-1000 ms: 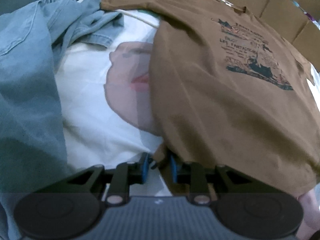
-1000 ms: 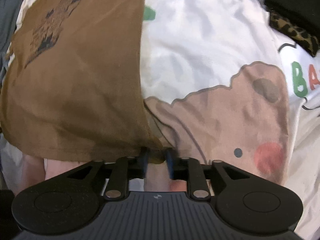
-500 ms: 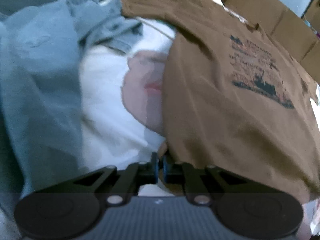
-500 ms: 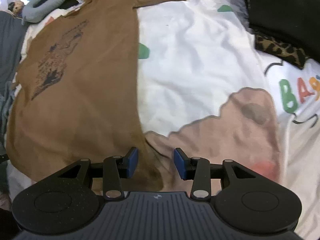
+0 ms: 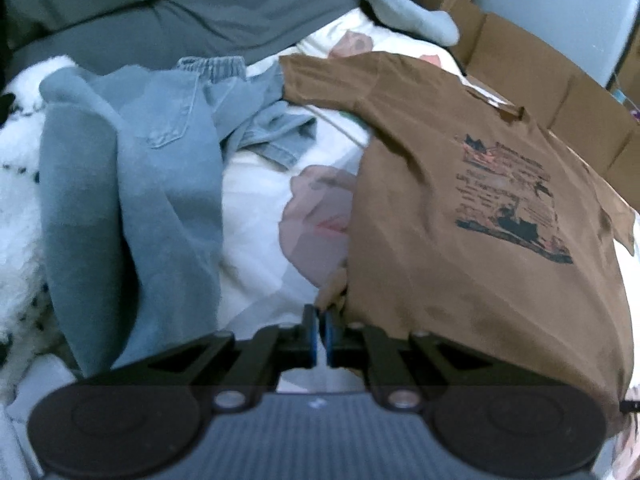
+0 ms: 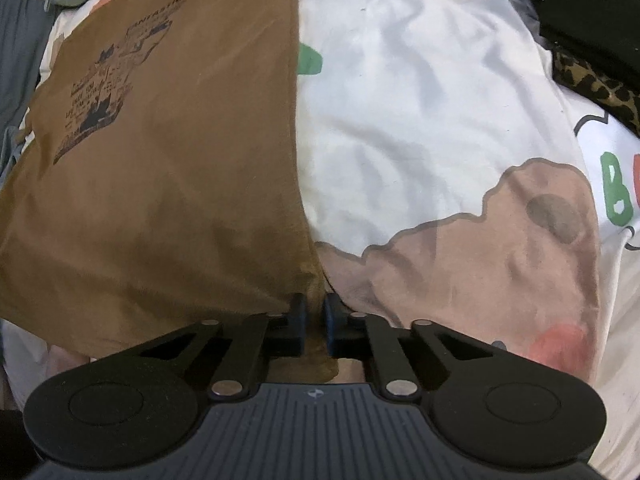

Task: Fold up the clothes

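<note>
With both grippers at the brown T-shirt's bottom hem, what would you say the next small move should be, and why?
Probably lift both hem corners together and carry them toward the collar. The left gripper and the right gripper are each shut on a bottom corner of the brown T-shirt, which lies flat, print up, on the white bedsheet. Raising one side alone would likely skew the fold.

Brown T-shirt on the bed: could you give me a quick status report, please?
Left tool shut on brown T-shirt hem corner. Right tool shut on the other hem corner. Shirt print-up on bedspread. Jeans alongside, clear of shirt body.
</note>
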`<action>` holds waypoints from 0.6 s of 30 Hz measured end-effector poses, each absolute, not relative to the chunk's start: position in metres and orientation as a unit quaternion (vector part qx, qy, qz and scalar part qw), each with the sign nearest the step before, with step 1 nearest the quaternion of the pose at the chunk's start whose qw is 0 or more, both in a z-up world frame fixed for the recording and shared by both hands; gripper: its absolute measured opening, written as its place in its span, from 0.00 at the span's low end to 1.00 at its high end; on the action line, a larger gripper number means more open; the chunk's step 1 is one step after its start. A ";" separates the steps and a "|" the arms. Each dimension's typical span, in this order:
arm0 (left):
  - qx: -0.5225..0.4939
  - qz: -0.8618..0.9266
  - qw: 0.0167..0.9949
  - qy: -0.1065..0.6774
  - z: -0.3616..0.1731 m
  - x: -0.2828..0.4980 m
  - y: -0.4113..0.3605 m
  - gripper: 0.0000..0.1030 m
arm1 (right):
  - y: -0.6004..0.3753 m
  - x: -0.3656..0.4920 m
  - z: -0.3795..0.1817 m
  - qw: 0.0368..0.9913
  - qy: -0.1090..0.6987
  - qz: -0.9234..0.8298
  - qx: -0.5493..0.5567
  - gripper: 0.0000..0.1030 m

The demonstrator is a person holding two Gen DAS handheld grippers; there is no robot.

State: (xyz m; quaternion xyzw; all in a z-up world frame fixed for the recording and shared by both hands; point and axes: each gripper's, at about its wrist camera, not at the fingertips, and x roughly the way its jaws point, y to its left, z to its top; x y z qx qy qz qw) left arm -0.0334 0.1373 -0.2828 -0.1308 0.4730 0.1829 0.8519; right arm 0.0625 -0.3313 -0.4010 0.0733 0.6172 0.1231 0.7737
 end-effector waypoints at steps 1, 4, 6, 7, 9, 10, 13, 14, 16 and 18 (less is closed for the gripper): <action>-0.120 0.179 0.854 0.474 -0.281 -0.032 0.132 0.03 | -0.330 0.063 -0.401 0.773 0.618 0.124 0.071 0.05; -0.090 0.170 0.856 0.480 -0.280 -0.028 0.116 0.03 | -0.329 0.064 -0.400 0.772 0.619 0.127 0.066 0.05; -0.080 0.158 0.859 0.480 -0.279 -0.026 0.105 0.03 | -0.330 0.064 -0.400 0.772 0.619 0.128 0.067 0.05; -0.076 0.150 0.861 0.481 -0.279 -0.026 0.100 0.03 | -0.330 0.064 -0.400 0.772 0.619 0.128 0.067 0.05; -0.071 0.138 0.862 0.482 -0.279 -0.025 0.091 0.03 | -0.330 0.063 -0.401 0.772 0.619 0.128 0.067 0.05; -0.072 0.132 0.862 0.484 -0.280 -0.025 0.087 0.03 | -0.331 0.063 -0.401 0.773 0.618 0.128 0.067 0.05; -0.077 0.116 0.860 0.491 -0.286 -0.025 0.078 0.03 | -0.330 0.063 -0.401 0.773 0.618 0.126 0.067 0.05; -0.079 0.112 0.859 0.494 -0.290 -0.024 0.077 0.03 | -0.330 0.063 -0.401 0.773 0.618 0.126 0.066 0.05; -0.081 0.106 0.856 0.500 -0.297 -0.022 0.074 0.03 | -0.330 0.063 -0.401 0.774 0.617 0.127 0.064 0.05; -0.082 0.102 0.853 0.505 -0.304 -0.022 0.072 0.03 | -0.329 0.063 -0.401 0.774 0.617 0.128 0.062 0.05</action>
